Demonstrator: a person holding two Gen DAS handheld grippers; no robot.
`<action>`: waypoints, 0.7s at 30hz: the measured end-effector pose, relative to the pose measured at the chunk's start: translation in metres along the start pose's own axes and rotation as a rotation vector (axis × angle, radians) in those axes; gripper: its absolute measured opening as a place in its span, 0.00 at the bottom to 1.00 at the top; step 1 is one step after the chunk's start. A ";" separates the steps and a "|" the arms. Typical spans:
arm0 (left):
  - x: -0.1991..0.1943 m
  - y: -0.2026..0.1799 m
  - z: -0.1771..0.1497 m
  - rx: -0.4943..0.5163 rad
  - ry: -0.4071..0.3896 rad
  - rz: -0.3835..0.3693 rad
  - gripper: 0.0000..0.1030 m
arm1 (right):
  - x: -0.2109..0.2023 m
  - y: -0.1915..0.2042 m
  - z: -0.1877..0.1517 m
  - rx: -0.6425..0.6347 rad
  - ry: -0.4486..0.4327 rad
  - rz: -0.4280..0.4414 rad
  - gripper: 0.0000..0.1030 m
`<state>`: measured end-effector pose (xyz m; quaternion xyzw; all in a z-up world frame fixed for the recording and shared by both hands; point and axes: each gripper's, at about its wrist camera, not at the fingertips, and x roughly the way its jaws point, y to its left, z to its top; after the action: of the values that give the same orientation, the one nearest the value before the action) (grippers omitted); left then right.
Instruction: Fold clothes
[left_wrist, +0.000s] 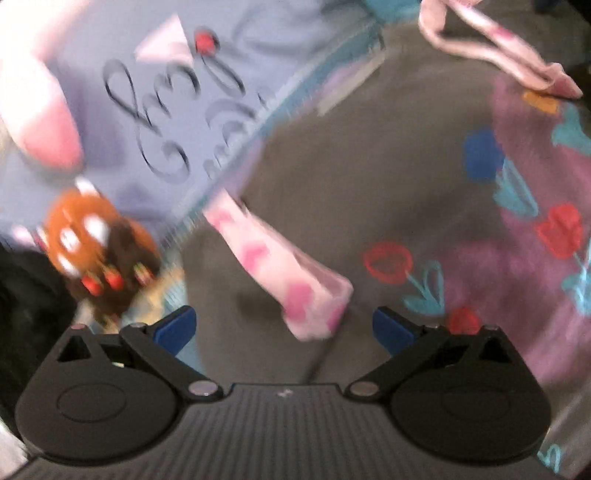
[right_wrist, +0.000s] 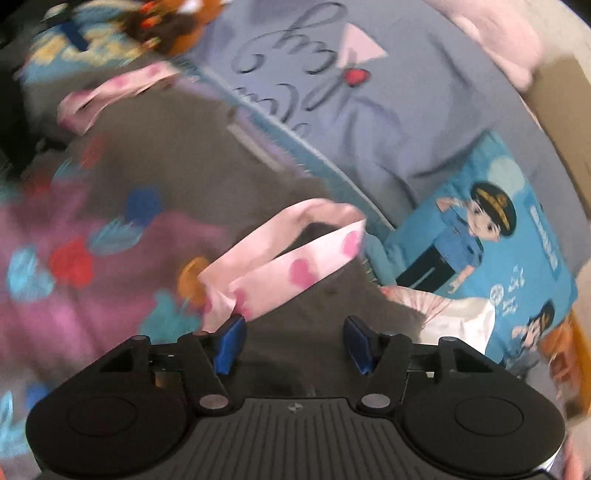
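A pink sock with darker pink hearts (left_wrist: 280, 273) lies on the grey flowered blanket (left_wrist: 369, 166), just ahead of my left gripper (left_wrist: 284, 328), which is open and holds nothing. In the right wrist view a second pink heart sock (right_wrist: 291, 258) lies bent into a loop. One end of it rests by the left blue fingertip (right_wrist: 231, 343) of my right gripper (right_wrist: 295, 345), which is open and not closed on it. Each sock also shows far off in the other view: pink sock (left_wrist: 495, 48), pink sock (right_wrist: 110, 92). Both views are motion-blurred.
A blue-grey pillow with black script (left_wrist: 166, 92) (right_wrist: 332, 92) borders the blanket. A brown plush toy (left_wrist: 92, 240) (right_wrist: 166, 18) sits at its end. A blue pillow with cartoon officers (right_wrist: 498, 240) lies at the right, with white-pink cloth (right_wrist: 454, 314) beside it.
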<state>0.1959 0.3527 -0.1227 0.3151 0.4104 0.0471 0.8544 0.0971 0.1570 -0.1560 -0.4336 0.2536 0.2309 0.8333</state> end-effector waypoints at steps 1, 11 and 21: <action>0.001 -0.002 -0.005 -0.002 0.005 -0.013 1.00 | 0.002 0.002 -0.002 0.001 0.006 0.002 0.58; -0.041 0.015 -0.017 -0.137 0.029 -0.098 1.00 | -0.025 -0.026 0.008 0.101 -0.101 -0.036 0.69; -0.022 0.020 -0.004 -0.369 0.192 -0.303 1.00 | 0.034 -0.041 0.020 0.258 0.067 0.025 0.72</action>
<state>0.1824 0.3632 -0.0982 0.0830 0.5168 0.0223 0.8518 0.1523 0.1577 -0.1423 -0.3270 0.3141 0.1921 0.8704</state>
